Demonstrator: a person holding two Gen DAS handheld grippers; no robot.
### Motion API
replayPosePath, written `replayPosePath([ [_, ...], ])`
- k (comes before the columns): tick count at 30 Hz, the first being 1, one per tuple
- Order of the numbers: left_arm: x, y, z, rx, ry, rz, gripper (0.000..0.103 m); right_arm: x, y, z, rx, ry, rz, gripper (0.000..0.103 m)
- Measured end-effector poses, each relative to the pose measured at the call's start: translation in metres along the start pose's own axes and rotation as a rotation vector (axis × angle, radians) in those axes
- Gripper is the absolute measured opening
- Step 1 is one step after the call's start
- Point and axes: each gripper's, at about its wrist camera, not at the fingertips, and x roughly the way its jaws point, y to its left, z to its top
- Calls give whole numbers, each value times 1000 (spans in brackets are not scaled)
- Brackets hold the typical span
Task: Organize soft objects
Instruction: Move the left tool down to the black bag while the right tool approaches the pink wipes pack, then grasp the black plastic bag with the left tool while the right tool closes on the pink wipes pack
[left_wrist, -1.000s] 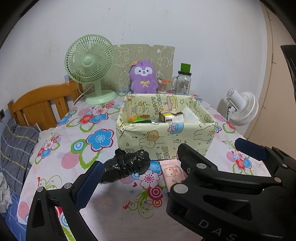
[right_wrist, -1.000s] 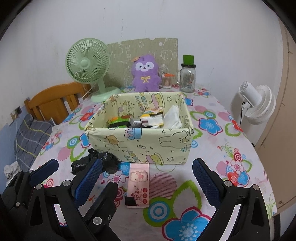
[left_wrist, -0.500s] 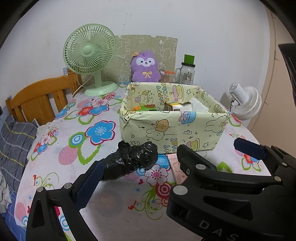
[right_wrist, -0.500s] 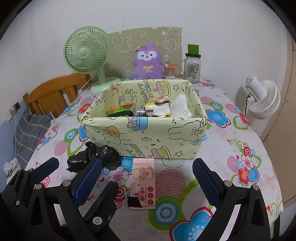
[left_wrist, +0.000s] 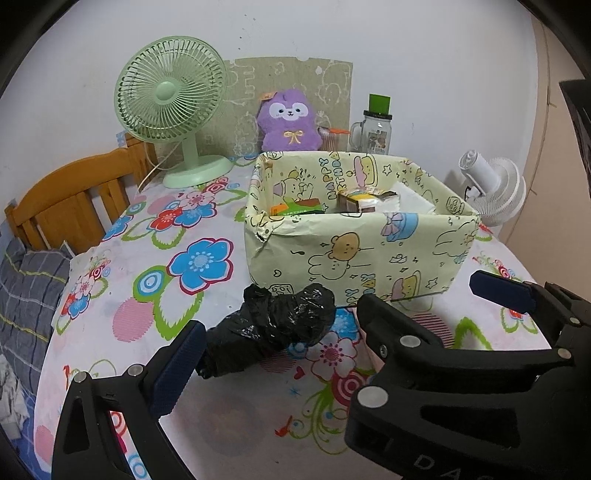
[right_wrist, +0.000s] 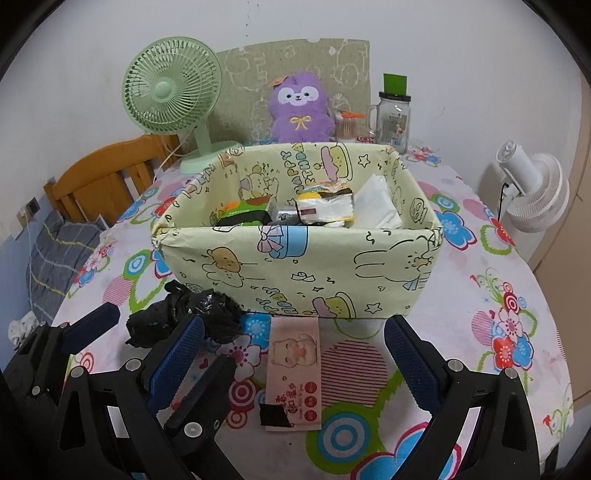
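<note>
A crumpled black plastic bag (left_wrist: 273, 328) lies on the flowered tablecloth just in front of the yellow cartoon-print box (left_wrist: 354, 254); it also shows in the right wrist view (right_wrist: 188, 317). A pink wipes packet (right_wrist: 295, 373) lies flat in front of the box (right_wrist: 295, 269). The box holds several soft packets and tissues. My left gripper (left_wrist: 340, 321) is open, its left finger beside the bag's near end. My right gripper (right_wrist: 291, 354) is open, with the wipes packet between its fingers. The left gripper's fingers (right_wrist: 92, 326) show at lower left of the right view.
A green desk fan (left_wrist: 173, 107), a purple plush toy (left_wrist: 290, 122) and a glass jar with green lid (left_wrist: 373, 129) stand behind the box. A white fan (left_wrist: 495, 188) sits right of the table. A wooden chair (left_wrist: 70, 199) is at left.
Both grippers have moved forward and lower toward the table. The black bag and wipes packet look closer. Both stay open; nothing has been gripped.
</note>
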Motion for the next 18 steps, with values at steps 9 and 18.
replayPosePath([
  [9, 18, 1, 1, 35, 25, -1, 101, 20, -3, 1, 9, 48, -11, 99],
  [18, 36, 5, 0, 31, 60, 11, 101, 35, -6, 1, 27, 80, -6, 99],
])
